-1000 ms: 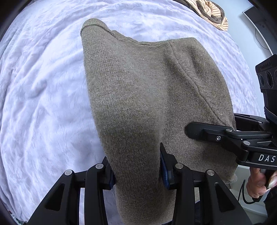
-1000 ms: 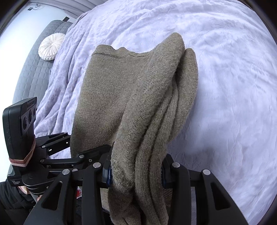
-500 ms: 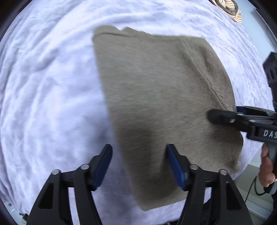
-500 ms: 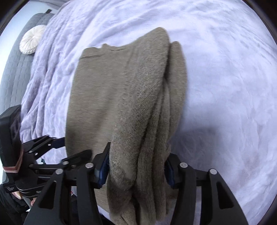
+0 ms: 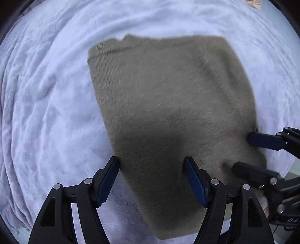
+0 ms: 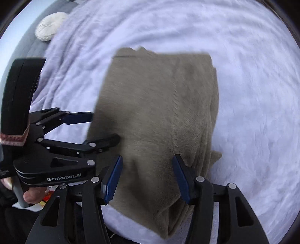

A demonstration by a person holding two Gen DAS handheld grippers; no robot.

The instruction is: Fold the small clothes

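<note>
A folded olive-brown knit sweater (image 5: pixel 168 112) lies flat on the white fleece blanket (image 5: pixel 46 112); it also shows in the right wrist view (image 6: pixel 159 122), with stacked layers along its right edge. My left gripper (image 5: pixel 151 180) is open and hovers above the sweater's near left part, holding nothing. My right gripper (image 6: pixel 148 176) is open above the sweater's near right part, holding nothing. The right gripper also shows at the right of the left wrist view (image 5: pixel 249 152), and the left gripper shows at the left of the right wrist view (image 6: pixel 101 129).
The blanket (image 6: pixel 253 93) covers a bed. A round white cushion (image 6: pixel 50 25) lies on a grey quilted headboard or sofa back at the far left. A striped tan garment (image 5: pixel 253 2) sits at the far edge. The bed edge is near, below the sweater.
Both grippers have opened and let go of the sweater, which has dropped flat onto the blanket. Both grippers have pulled back and up from it.
</note>
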